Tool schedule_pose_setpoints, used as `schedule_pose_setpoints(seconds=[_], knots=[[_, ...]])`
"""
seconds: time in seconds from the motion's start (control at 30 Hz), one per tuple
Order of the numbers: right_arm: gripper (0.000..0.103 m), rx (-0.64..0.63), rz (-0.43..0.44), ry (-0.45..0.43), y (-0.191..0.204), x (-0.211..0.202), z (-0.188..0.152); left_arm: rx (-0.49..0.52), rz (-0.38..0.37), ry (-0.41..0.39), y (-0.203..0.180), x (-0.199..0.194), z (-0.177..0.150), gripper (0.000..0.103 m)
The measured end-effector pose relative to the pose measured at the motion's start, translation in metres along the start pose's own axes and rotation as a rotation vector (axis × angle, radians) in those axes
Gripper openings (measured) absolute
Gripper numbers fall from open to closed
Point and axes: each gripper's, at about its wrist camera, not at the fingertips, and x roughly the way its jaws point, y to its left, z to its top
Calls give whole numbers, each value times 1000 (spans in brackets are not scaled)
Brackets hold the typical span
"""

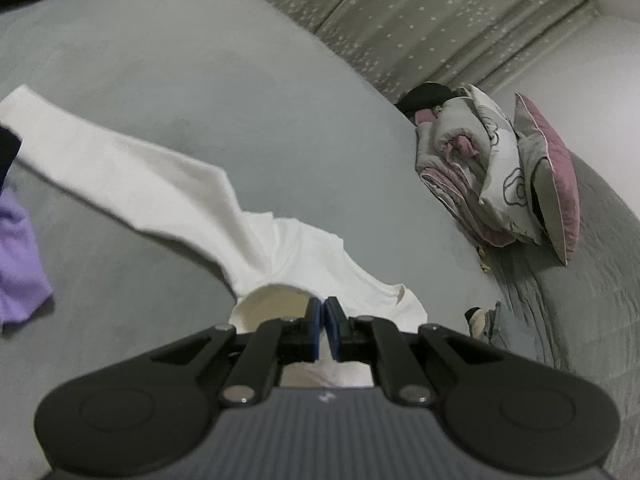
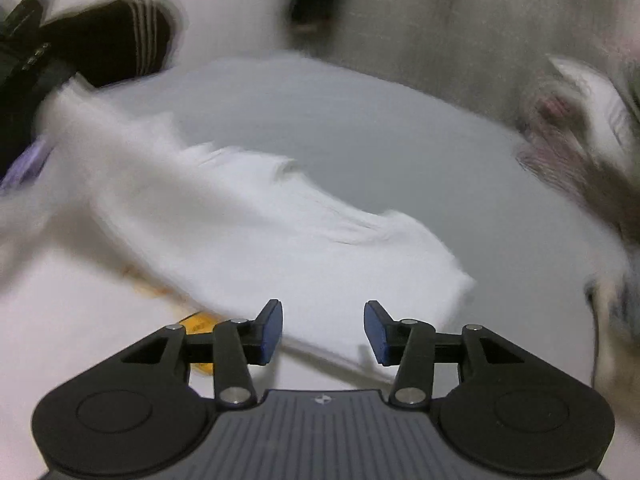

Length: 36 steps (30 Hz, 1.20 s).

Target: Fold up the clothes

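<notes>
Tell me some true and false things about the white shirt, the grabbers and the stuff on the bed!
1. The left gripper is pinched shut on the white shirt. True.
2. The right gripper is pinched shut. False: its jaws stand apart, gripping nothing.
3. A purple garment lies beside the shirt. True.
4. The bed sheet is red. False: it is grey.
5. Folded bedding sits at the bed's far side. True.
</notes>
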Motion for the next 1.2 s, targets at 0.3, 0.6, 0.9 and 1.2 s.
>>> schedule_pose_setpoints(seconds=[0.3,0.6,0.9,1.2], knots=[[1,-216,62,-9,50,15,9,-142,-1,17,17,-21,-17,5],[1,-228,186,28,35,-9,5,-197,94,52,55,-9,-42,5],[1,-246,182,61,23,-4,2,-194,123,69,65,-10,-62,5],[24,-343,160,-82,79,-15,15,-61,311,33,80,16,-64,7]])
